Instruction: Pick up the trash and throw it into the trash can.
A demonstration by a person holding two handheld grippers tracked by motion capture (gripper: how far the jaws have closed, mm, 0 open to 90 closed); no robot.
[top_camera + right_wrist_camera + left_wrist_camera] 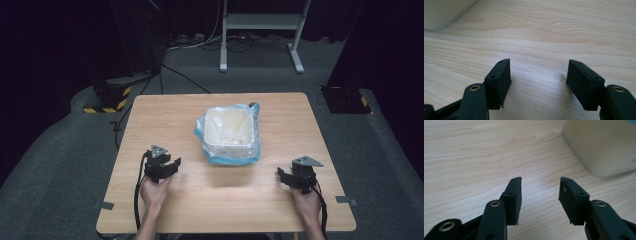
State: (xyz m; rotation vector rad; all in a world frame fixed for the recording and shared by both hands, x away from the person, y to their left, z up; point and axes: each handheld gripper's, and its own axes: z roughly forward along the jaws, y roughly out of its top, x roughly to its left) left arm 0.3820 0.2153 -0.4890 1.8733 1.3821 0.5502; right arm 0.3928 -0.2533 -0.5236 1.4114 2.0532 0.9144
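A recording studio or lab: a lone wooden table (165,115) on grey carpet (45,165), black curtains (60,35), floor cables (185,75), hazard-striped stand bases (107,100).

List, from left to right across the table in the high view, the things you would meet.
left gripper → white bin lined with a blue bag → right gripper, all on the wooden table.

bin (231,131) | white, square, blue bag liner | upright, open | table centre
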